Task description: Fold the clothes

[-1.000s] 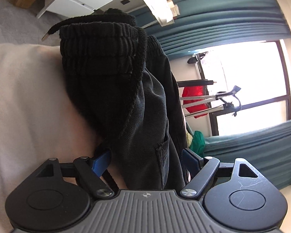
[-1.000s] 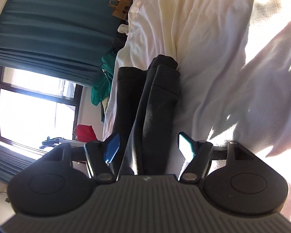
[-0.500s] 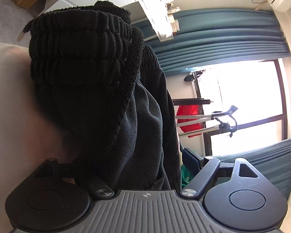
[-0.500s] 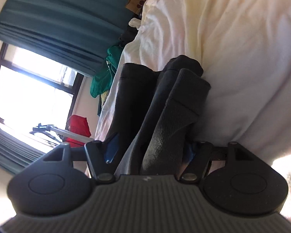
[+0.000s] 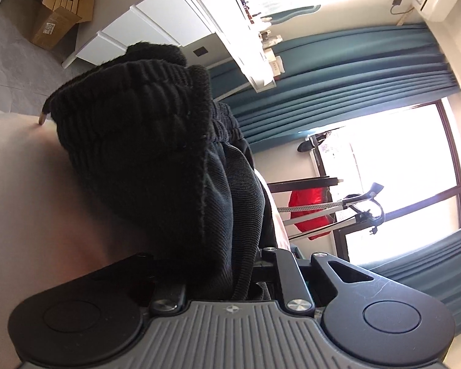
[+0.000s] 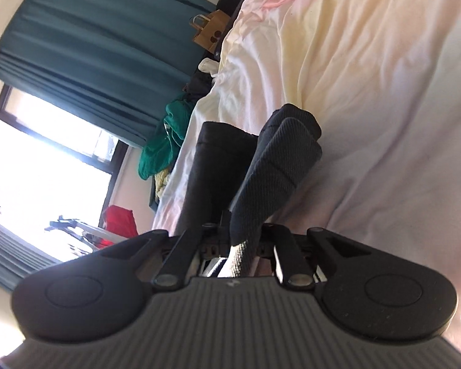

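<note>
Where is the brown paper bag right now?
In the right wrist view, the brown paper bag sits at the top, between the teal curtain and the bed's pale sheet.

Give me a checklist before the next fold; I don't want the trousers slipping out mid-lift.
1. Left hand-held gripper shut on the trousers near the waistband: ok.
2. Right hand-held gripper shut on the trousers at the leg end: ok.
3. How deep the cloth sits between the fingers: cannot tell, the fabric hides them.
4. Drawstring tip hanging loose at the waistband: not ok, tuck it in.
5. Bedsheet where the fold will land: rumpled, but nothing lies on it nearby: ok.
</note>
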The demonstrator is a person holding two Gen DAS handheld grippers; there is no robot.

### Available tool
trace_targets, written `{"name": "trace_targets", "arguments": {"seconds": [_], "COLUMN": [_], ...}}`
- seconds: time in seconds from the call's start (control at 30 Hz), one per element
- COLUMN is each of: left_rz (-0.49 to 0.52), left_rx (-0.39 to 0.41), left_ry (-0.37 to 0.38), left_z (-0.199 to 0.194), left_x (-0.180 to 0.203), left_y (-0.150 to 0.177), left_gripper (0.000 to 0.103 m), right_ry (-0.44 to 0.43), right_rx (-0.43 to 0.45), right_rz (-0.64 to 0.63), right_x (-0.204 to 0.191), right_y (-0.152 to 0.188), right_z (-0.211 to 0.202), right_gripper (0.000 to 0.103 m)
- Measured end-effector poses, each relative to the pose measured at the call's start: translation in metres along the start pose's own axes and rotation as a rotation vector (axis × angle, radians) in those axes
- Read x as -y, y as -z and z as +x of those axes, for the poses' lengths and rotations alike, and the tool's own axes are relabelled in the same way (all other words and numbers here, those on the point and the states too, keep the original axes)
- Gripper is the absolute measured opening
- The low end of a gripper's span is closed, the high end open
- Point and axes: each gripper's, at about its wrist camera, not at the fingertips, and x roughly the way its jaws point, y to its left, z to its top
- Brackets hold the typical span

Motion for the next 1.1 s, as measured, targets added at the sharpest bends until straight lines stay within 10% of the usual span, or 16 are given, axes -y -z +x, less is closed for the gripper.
{"name": "trace_targets", "arguments": {"seconds": [0.43, 0.6, 0.8, 1.0, 1.1], "left_rz": [0.041, 0.079, 0.180, 0.451, 0.586], "left_rx": [-0.074, -0.110, -0.155, -0.209, -0.235], "left_ry": [-0.075, -0.131, -0.192, -0.235, -0.256], "left_z": [-0.085, -0.100, -0.118, -0.141, -0.152], "left_x": [0.019, 0.010, 0.003, 0.007, 0.010], "left_y": [-0.049, -0.055, -0.055, -0.033, -0.022], "left_gripper": [0.015, 0.016, 0.022, 0.074, 0.087], "right_ry": [0.053, 0.223, 0.166, 0.141, 0.148], "right_rx": [-0.101, -0.236, -0.254, -0.174, -0.081], "right_rz": [0.054, 0.101, 0.202, 0.299, 0.306], "right_x": [0.012, 0.043, 0.062, 0.071, 0.068], "right_y": [-0.001, 0.010, 0.016, 0.009, 0.002], "right_z": [-0.093, -0.112, -0.120, -0.151, -0.175], "right_gripper": [0.009, 0.010, 0.014, 0.038, 0.068]}}
